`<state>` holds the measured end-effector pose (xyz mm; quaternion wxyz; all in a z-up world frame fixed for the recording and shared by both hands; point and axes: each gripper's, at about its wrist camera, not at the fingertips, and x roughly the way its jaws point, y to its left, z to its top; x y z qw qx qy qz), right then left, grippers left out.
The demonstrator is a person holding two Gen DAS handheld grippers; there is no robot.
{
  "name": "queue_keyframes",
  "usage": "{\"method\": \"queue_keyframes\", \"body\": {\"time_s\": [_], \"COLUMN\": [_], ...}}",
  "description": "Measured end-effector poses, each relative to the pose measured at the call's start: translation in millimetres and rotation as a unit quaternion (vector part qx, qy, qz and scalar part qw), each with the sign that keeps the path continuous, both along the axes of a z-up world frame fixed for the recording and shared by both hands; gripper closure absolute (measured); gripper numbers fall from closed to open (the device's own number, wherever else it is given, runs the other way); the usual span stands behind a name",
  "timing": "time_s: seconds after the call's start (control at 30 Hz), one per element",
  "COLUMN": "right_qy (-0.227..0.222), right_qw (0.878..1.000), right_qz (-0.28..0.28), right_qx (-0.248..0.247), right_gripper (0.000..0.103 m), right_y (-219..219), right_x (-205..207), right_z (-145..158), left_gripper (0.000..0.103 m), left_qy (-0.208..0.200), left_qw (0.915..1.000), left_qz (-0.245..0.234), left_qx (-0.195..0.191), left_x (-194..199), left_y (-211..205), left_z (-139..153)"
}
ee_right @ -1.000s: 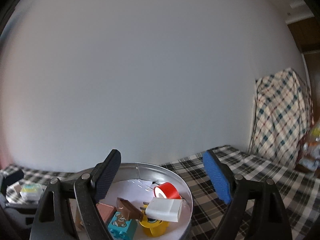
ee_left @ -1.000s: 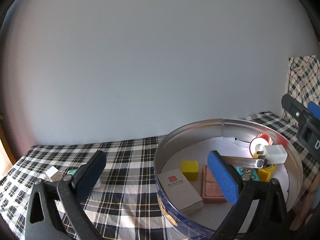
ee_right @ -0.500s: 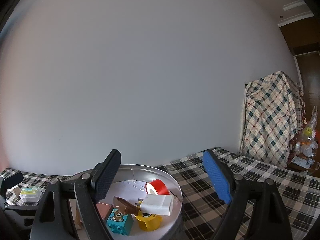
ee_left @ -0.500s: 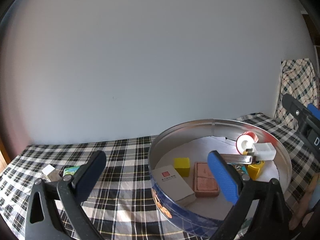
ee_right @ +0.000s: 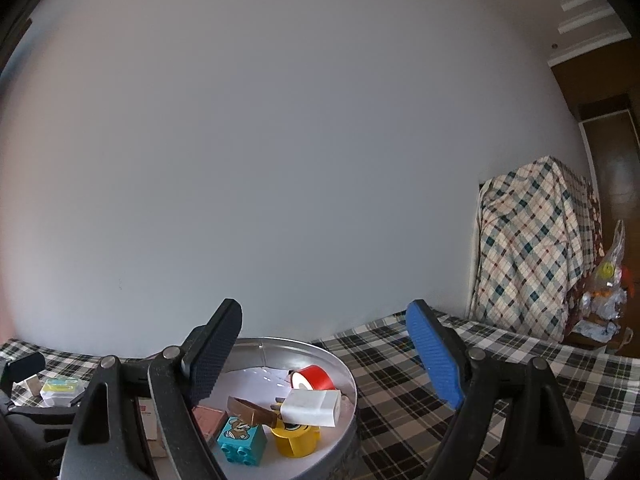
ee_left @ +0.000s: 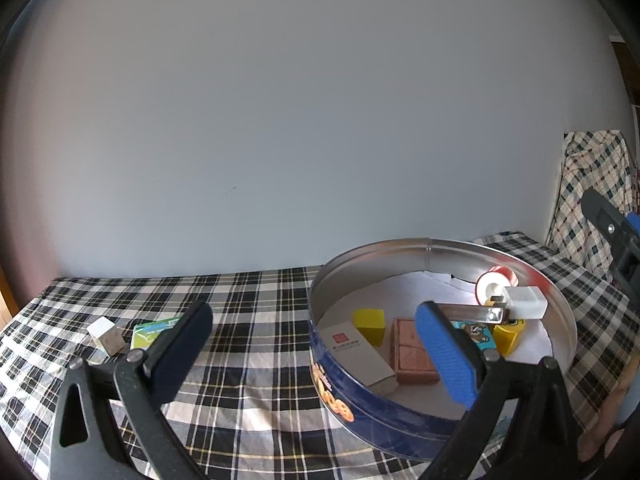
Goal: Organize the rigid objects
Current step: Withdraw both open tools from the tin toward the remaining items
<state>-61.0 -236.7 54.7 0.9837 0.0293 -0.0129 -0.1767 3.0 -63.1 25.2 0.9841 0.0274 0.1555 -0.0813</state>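
A round blue cookie tin (ee_left: 400, 408) with a silver inside stands on the checked tablecloth. It holds a white box (ee_left: 356, 350), a yellow block (ee_left: 369, 320), a brown block (ee_left: 412, 350), a metal bar (ee_left: 472, 312), a red tape roll (ee_right: 314, 376), a white charger (ee_right: 314, 402), a teal bear brick (ee_right: 240, 438) and a yellow piece (ee_right: 294, 442). My left gripper (ee_left: 316, 350) stands open at the tin's near left rim, nothing between its fingers. My right gripper (ee_right: 326, 360) is open above the tin's right rim (ee_right: 348, 376), also holding nothing.
Left of the tin lie a small white-and-grey cube (ee_left: 106, 336) and a green packet (ee_left: 154, 330) on the cloth. A plain wall rises behind the table. A checked cloth (ee_right: 536, 248) covers something at the right, with a plastic bag (ee_right: 608, 292) beside it.
In the left wrist view the tin has slid slightly left and lower. In the right wrist view the tin and covered furniture have shifted left and down; more tablecloth shows at right. Both grippers stay open.
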Motion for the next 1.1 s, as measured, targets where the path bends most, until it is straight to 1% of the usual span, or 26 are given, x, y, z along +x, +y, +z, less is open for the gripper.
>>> {"method": "queue_keyframes", "body": {"time_s": [0.27, 0.53, 0.7, 0.87, 0.97, 1.1], "right_qy": [-0.002, -0.001, -0.002, 0.004, 0.013, 0.015], "right_qw": [1.0, 1.0, 1.0, 1.0, 1.0, 0.999], "right_qz": [-0.009, -0.016, -0.012, -0.002, 0.009, 0.024], "right_qx": [0.011, -0.008, -0.007, 0.013, 0.022, 0.021], "right_gripper": [0.017, 0.017, 0.017, 0.017, 0.017, 0.017], "right_y": [2, 15, 24, 33, 40, 57], "right_x": [-3, -1, 2, 7, 12, 15], "right_z": [0, -1, -2, -4, -5, -7], "left_gripper": [0.0, 0.0, 0.0, 0.0, 0.0, 0.0], "left_qy": [0.002, 0.002, 0.005, 0.004, 0.004, 0.004], "left_qw": [1.0, 1.0, 0.9999, 0.9998, 0.9997, 0.9993], "left_qz": [0.003, 0.007, 0.012, 0.018, 0.026, 0.038], "left_qx": [-0.006, -0.001, -0.005, -0.006, -0.004, -0.006], "left_x": [-2, -6, -5, -3, -1, 2], "left_y": [5, 8, 16, 29, 39, 54], "left_z": [-1, -1, -1, -2, -2, -3]}}
